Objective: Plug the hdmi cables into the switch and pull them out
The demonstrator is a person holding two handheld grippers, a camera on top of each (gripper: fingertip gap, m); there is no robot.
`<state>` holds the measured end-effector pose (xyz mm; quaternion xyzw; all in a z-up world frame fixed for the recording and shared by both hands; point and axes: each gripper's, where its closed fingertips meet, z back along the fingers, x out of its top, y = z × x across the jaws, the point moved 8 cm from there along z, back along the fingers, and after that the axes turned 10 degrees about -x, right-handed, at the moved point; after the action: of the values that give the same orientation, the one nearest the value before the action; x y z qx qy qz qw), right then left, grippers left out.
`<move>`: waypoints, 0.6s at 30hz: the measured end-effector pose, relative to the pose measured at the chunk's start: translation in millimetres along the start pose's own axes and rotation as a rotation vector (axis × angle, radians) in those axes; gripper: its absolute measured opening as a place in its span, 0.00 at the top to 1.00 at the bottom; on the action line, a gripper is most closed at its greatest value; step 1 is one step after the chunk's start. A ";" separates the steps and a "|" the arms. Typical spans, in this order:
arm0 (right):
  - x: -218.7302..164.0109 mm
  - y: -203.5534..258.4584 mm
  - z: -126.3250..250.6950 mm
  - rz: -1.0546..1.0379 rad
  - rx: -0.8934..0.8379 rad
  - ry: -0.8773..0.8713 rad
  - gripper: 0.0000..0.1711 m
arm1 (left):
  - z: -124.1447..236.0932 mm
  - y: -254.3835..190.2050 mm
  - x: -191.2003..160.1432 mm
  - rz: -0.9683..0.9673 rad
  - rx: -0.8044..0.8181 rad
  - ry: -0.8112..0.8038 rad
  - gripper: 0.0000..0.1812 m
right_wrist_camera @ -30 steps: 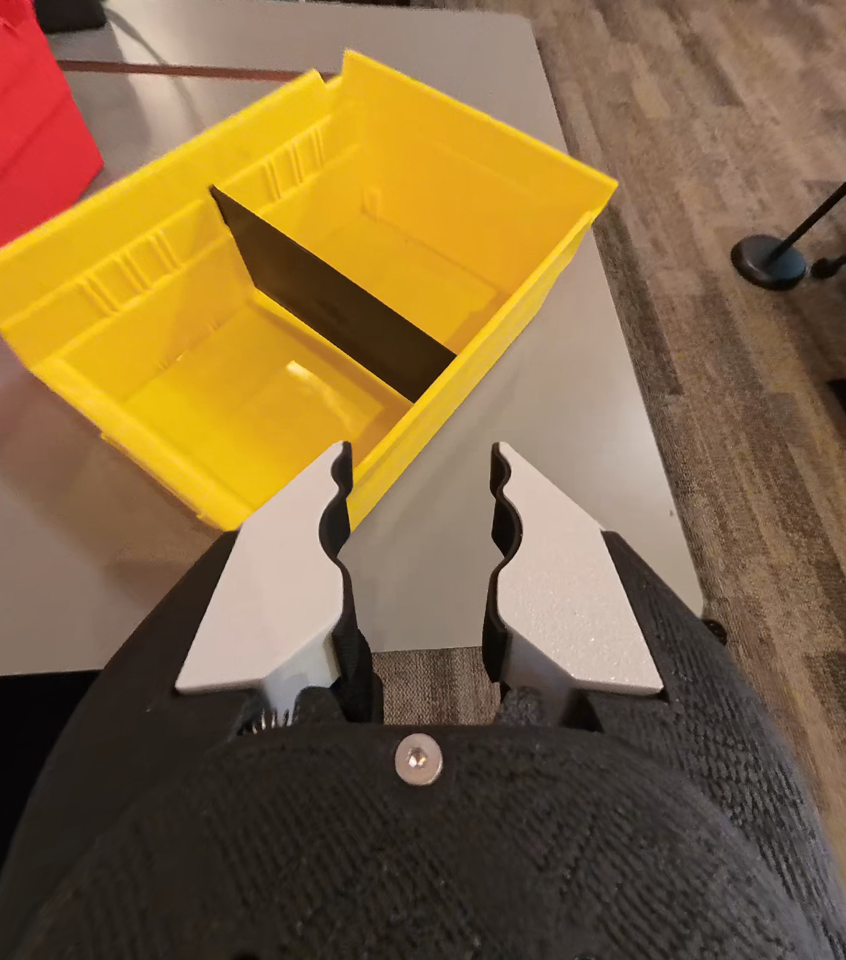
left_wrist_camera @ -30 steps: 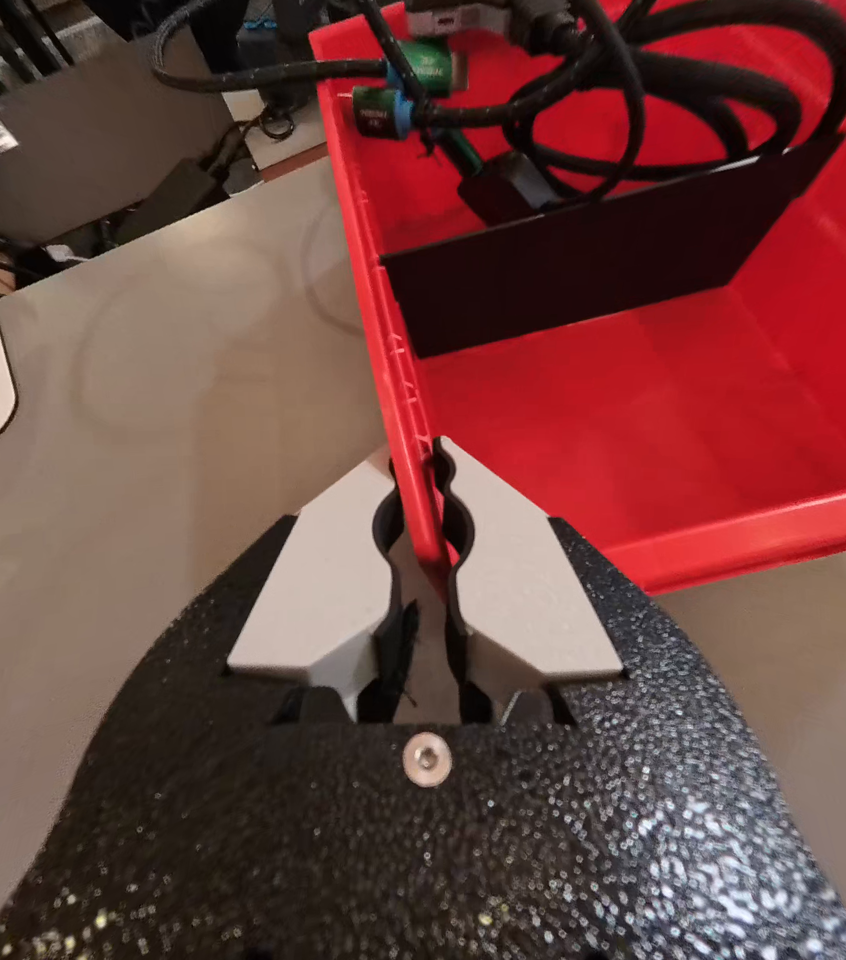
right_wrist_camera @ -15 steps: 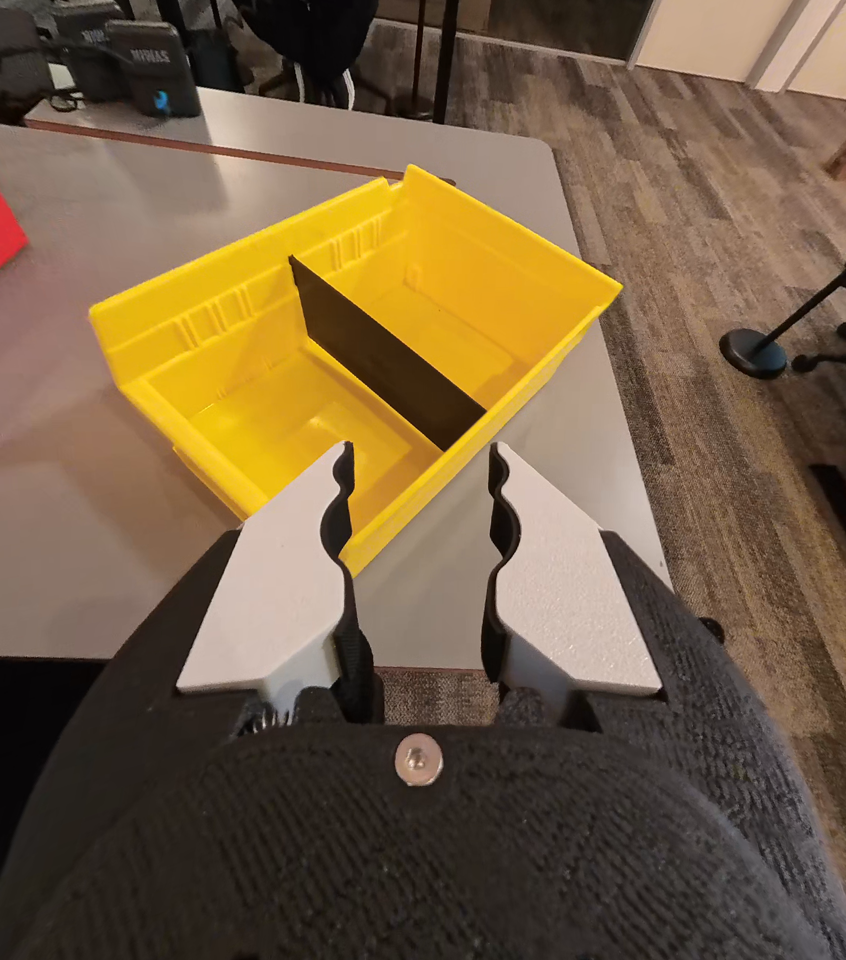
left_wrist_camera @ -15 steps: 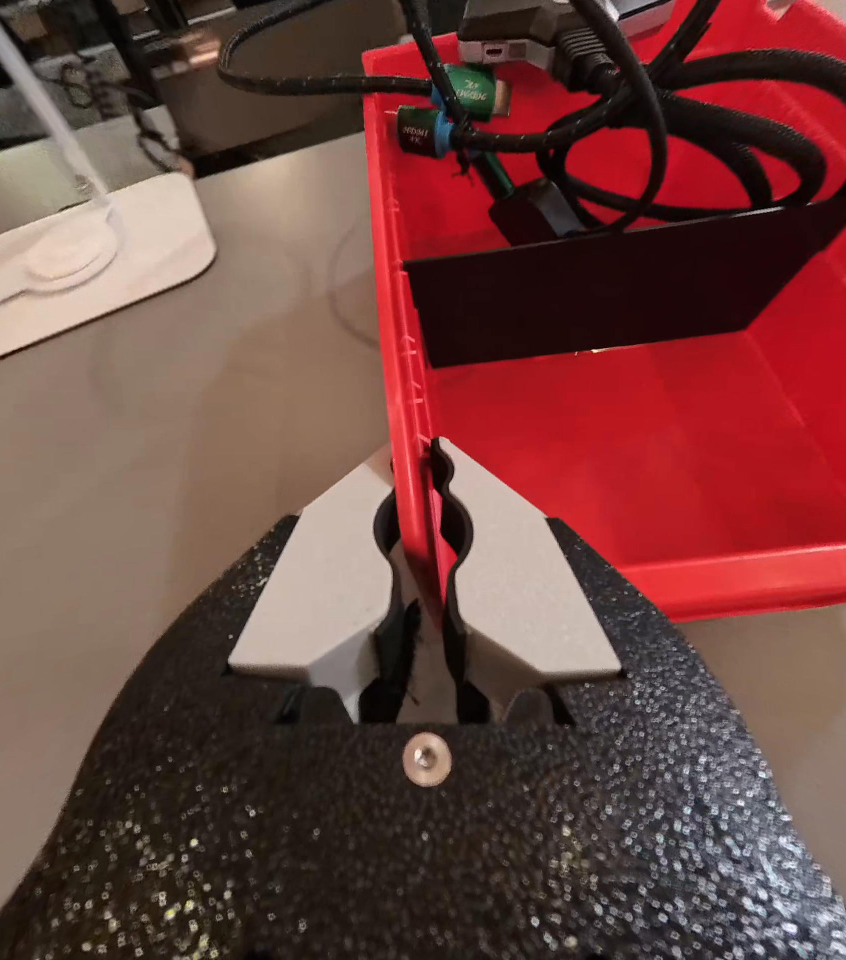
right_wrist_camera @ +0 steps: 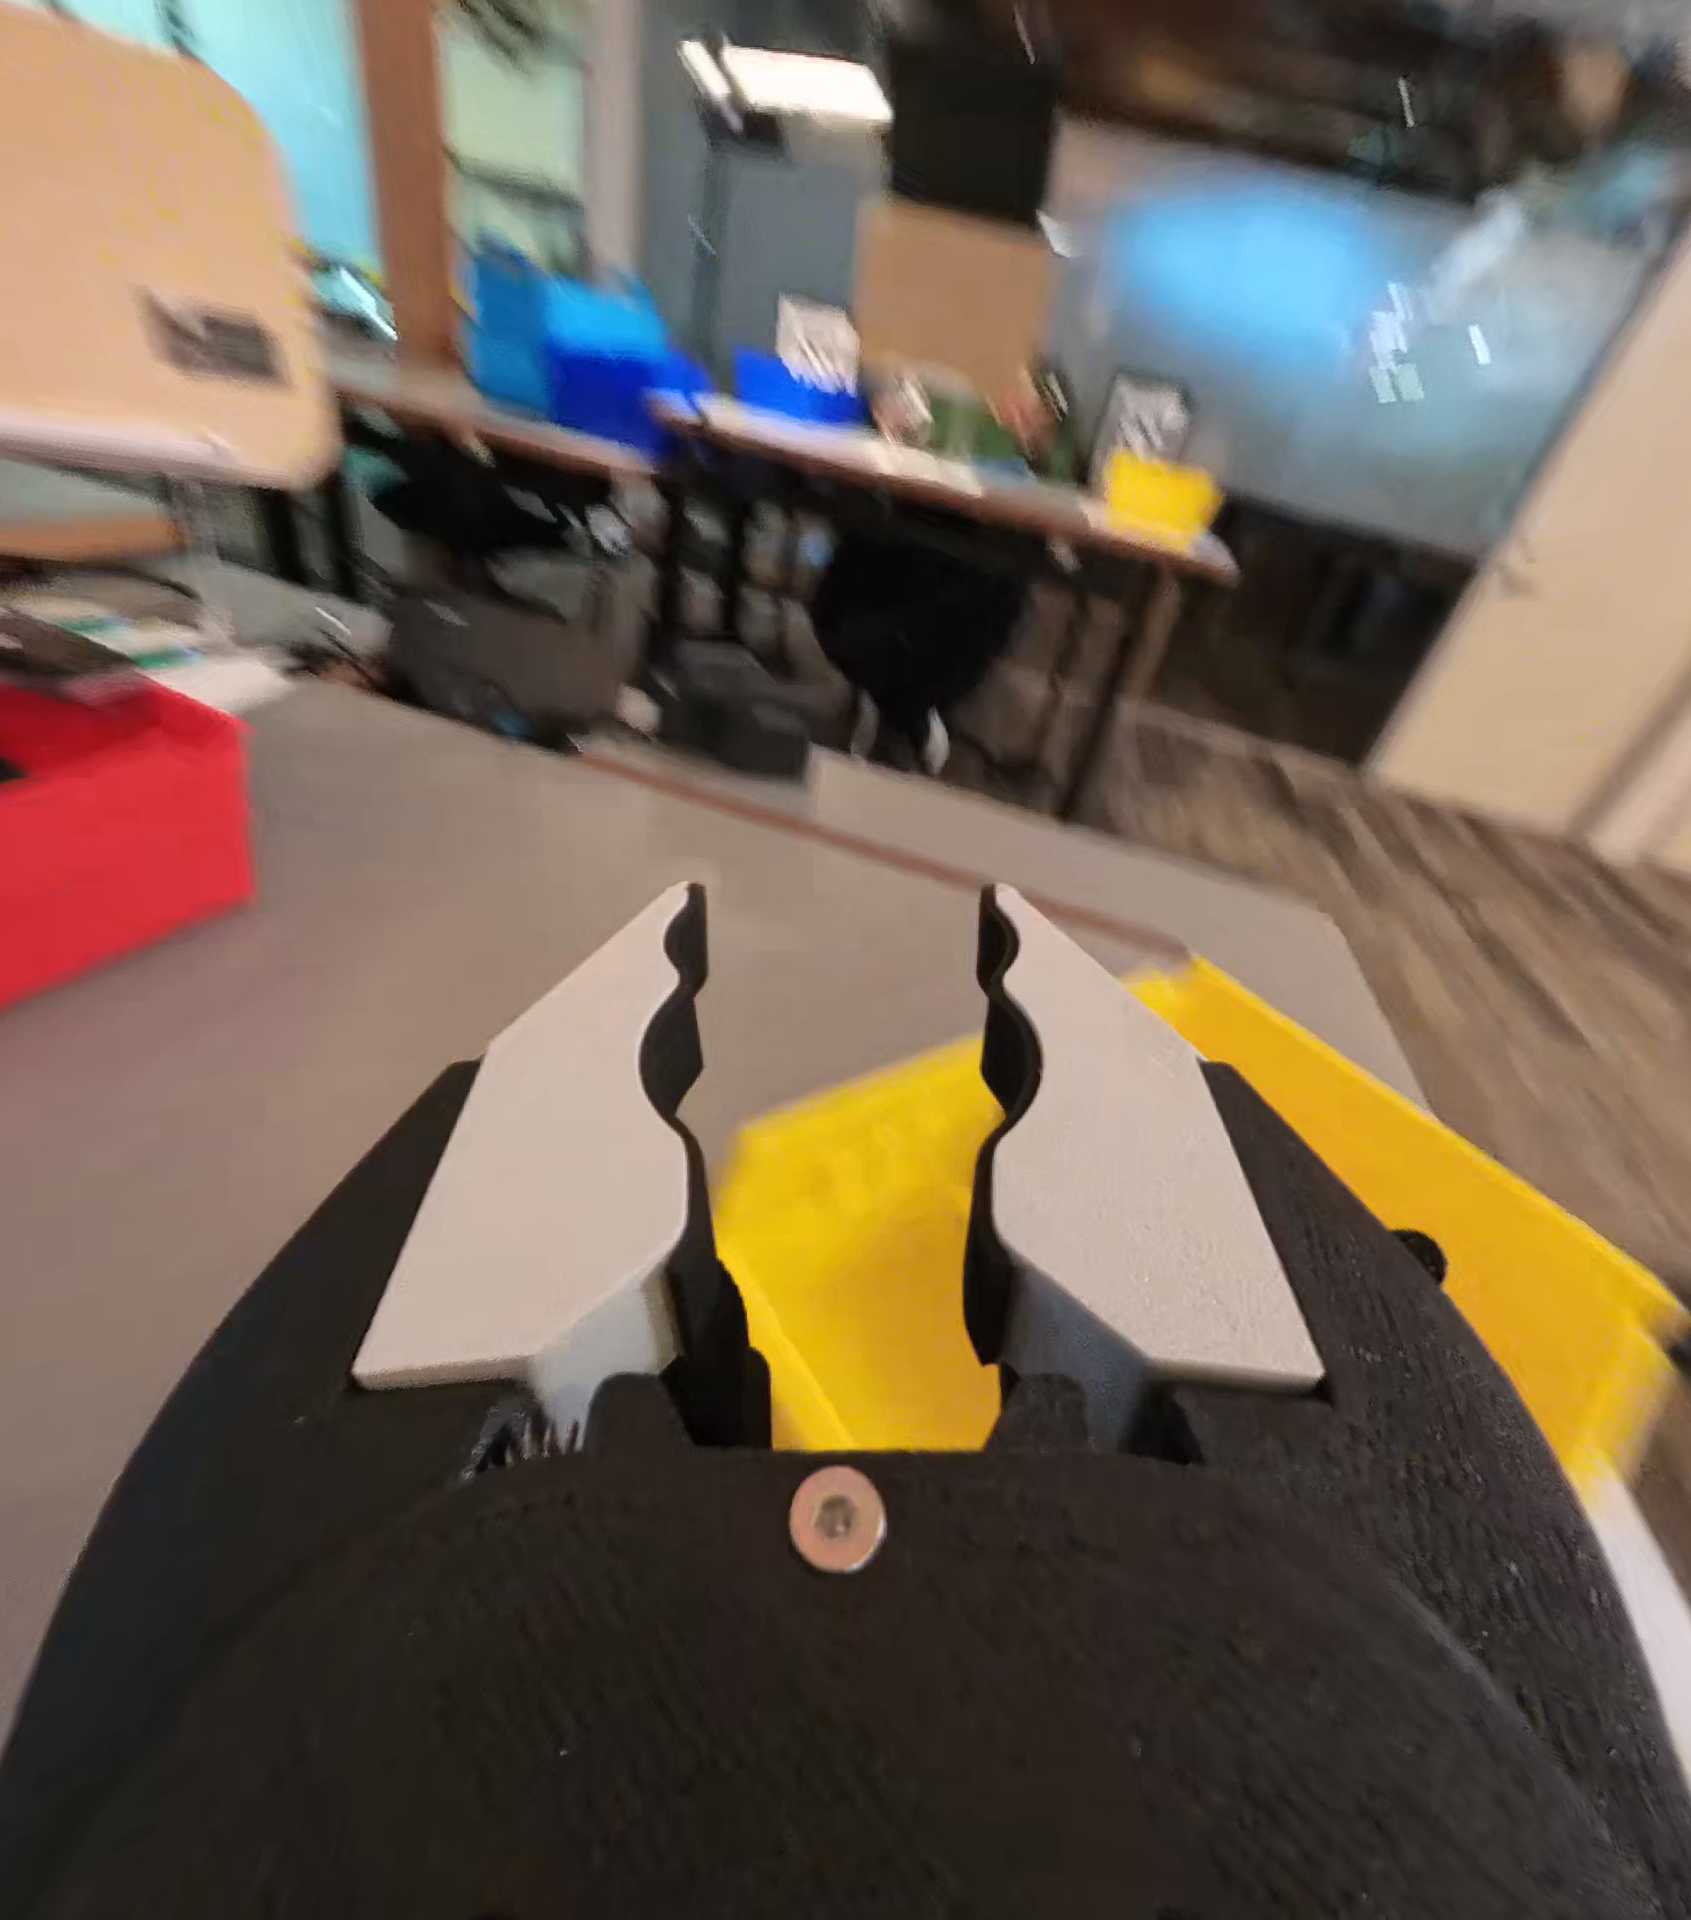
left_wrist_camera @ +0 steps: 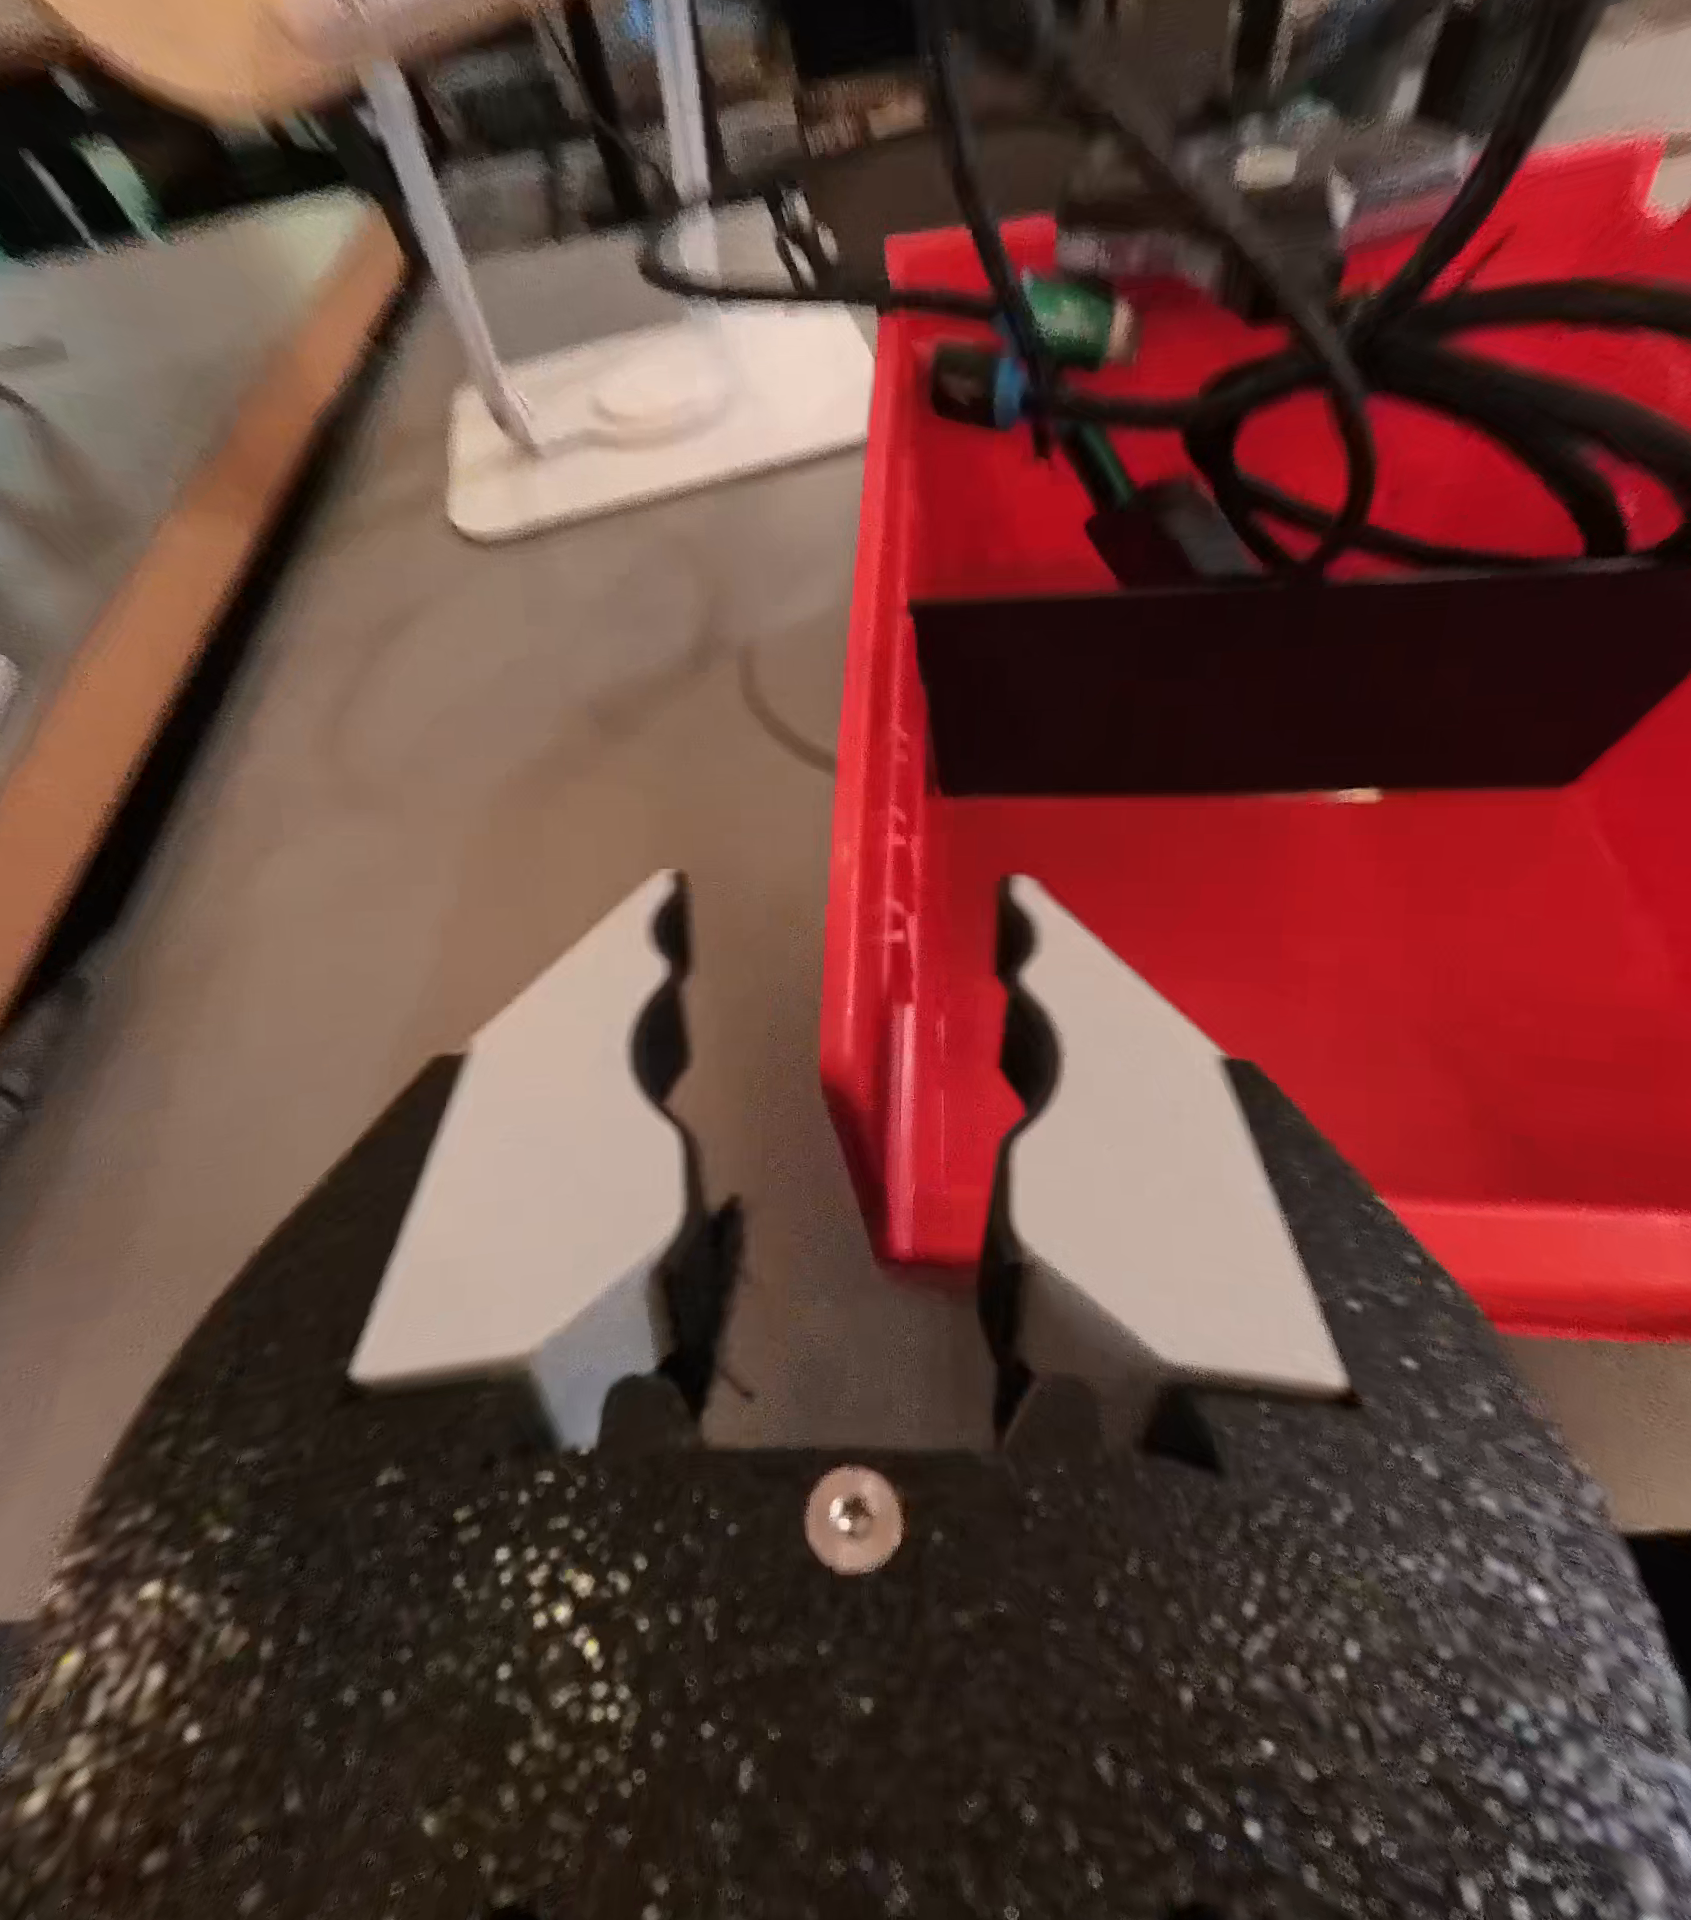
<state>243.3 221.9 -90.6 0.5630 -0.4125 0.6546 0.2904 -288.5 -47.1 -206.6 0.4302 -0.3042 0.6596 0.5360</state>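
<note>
In the left wrist view we see the left tool (left_wrist_camera: 846, 1039) gaping, empty, astride the red bin (left_wrist_camera: 862, 935) wall; HDMI cables (left_wrist_camera: 1443, 436) coil behind its black divider (left_wrist_camera: 1288, 686). In the right wrist view, the right tool (right_wrist_camera: 841, 1039) gapes empty above a yellow bin (right_wrist_camera: 1443, 1195) on the worktop (right_wrist_camera: 197, 1143).

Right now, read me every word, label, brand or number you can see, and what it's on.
Nothing reads clearly; both views are motion-blurred.
Green hdmi plug in the red bin: pale print, too blurred.
Dark patch on the tan panel: too blurred.
Black-and-white sheets above the far desk: too blurred.
</note>
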 end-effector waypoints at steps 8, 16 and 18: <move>-22.9 146.7 -118.6 0.252 0.090 -0.415 0.71 | 25.5 -80.0 99.0 -0.310 -0.039 -0.256 0.67; -81.5 175.6 -154.1 0.301 0.193 -0.404 0.75 | -70.2 -146.6 166.8 -0.795 -0.185 -0.005 0.67; -80.0 175.8 -146.3 0.280 0.224 -0.430 0.75 | -110.3 -143.8 164.8 -0.852 -0.146 0.207 0.63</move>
<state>37.7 269.2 -209.9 0.6550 -0.4637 0.5953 0.0389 -184.9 155.9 -117.0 0.4099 -0.0905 0.3960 0.8167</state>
